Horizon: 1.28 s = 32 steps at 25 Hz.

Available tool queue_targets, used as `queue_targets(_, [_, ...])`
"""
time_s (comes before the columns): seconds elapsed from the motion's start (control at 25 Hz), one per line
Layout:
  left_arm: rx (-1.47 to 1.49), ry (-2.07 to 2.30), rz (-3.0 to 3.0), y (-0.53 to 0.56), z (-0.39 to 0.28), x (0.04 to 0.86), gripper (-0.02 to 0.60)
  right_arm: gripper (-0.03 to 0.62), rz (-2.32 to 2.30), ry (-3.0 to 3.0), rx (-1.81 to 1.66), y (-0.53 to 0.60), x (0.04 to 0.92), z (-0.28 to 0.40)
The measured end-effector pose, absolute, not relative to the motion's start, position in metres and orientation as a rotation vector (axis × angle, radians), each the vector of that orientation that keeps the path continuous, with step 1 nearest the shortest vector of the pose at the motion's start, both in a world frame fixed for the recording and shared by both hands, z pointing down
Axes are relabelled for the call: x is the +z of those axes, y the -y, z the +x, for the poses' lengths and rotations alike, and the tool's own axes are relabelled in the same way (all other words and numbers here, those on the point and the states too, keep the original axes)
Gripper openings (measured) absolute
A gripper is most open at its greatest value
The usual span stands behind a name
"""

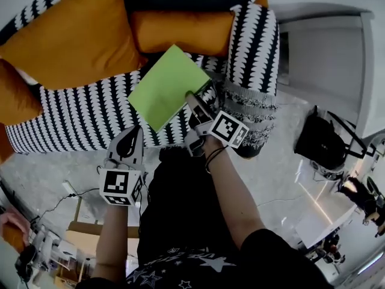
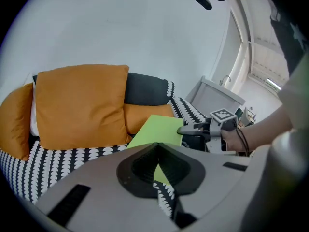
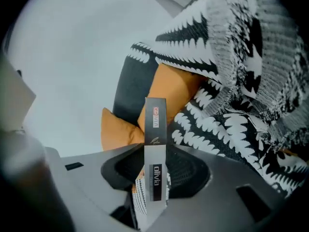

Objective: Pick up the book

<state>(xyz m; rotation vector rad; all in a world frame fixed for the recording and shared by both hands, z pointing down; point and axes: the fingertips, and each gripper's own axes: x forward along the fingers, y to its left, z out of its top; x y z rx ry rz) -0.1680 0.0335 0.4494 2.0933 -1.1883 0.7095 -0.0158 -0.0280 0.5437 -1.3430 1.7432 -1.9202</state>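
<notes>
The green book (image 1: pixel 163 87) hangs tilted just above the black-and-white sofa seat (image 1: pixel 72 122), in front of the orange cushions. My right gripper (image 1: pixel 194 99) is shut on its near right edge. In the right gripper view the book's grey and black spine (image 3: pixel 155 124) stands upright, pinched between the jaws of the right gripper (image 3: pixel 155 151). The left gripper view shows the green cover (image 2: pixel 157 128) with the right gripper (image 2: pixel 187 129) clamped on its corner. My left gripper (image 1: pixel 130 136) hovers at the sofa's front edge, below and left of the book, shut with nothing in it (image 2: pixel 157 148).
Orange cushions (image 1: pixel 72 35) (image 1: pixel 180 30) lean on the sofa back, and a patterned armrest (image 1: pixel 254 47) rises right of the book. A white cabinet (image 1: pixel 328 53) and a black bag (image 1: pixel 319 140) are on the right. A cardboard box (image 1: pixel 78 233) sits on the floor at lower left.
</notes>
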Motion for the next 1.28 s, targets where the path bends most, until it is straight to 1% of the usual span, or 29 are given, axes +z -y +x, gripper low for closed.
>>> queue_targets(0.24, [0.592,1.293,2.133,-0.028,-0.180,0.412,0.005,0.144,-1.279,-1.828,-1.826,0.040,0.485,-0.016])
queue_targets(0.4, [0.529,1.386,2.183,-0.015,-0.197,0.355,0.005,0.144,-1.216,-1.857,-1.781,0.049,0.423,-0.025])
queue_targets(0.64, [0.432,1.460,2.218,-0.030,-0.231,0.282,0.004,0.144,-1.163,-1.897,-1.726,0.023,0.339,-0.047])
queue_targets(0.84, [0.351,1.534,2.233,-0.026,-0.246,0.251,0.004,0.144,-1.123,-1.917,-1.701,0.020,0.305,-0.055])
queue_targets(1.12, [0.319,1.571,2.256,-0.044,-0.276,0.210,0.005,0.144,-1.136,-1.883,-1.647,0.001,0.249,-0.053])
queue_targets(1.28, [0.300,1.581,2.274,-0.049,-0.279,0.193,0.005,0.144,-1.123,-1.875,-1.632,0.000,0.228,-0.050])
